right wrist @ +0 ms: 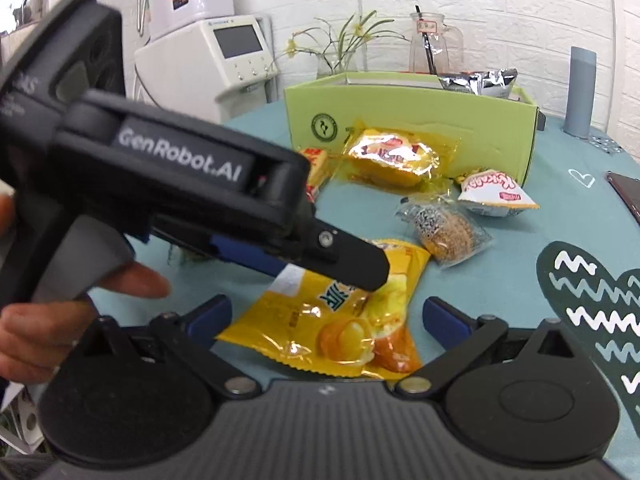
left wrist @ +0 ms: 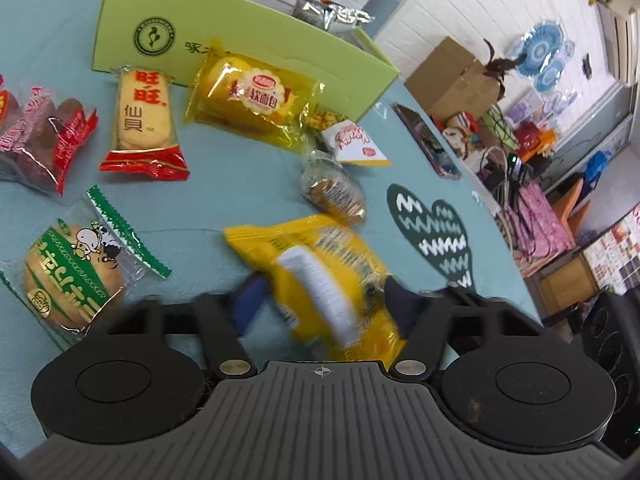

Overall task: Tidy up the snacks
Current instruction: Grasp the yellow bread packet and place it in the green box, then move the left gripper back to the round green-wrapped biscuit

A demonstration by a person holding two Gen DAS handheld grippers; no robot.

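My left gripper [left wrist: 324, 300] is shut on a yellow snack packet [left wrist: 328, 276] and holds it tilted just above the teal tablecloth; the same gripper [right wrist: 332, 268] and packet [right wrist: 340, 320] show in the right wrist view. My right gripper [right wrist: 326, 320] is open, its blue fingers on either side of the packet, not touching it. A light green box [left wrist: 240, 40] stands at the back with a silver packet [left wrist: 332, 12] inside. Loose snacks lie in front of it: a yellow bread packet [left wrist: 252, 96], a red rice cracker [left wrist: 144, 120], a green-striped biscuit [left wrist: 76, 268], a small brown cake [left wrist: 336, 192].
A white triangular packet [left wrist: 356, 144] and dark red packets [left wrist: 36, 136] lie on the table. A phone [left wrist: 428, 140] rests near the right edge. A dark heart-shaped mat [right wrist: 588, 300] lies at the right. A grey cylinder [right wrist: 580, 92], a glass jug [right wrist: 432, 46] and flowers stand behind the box.
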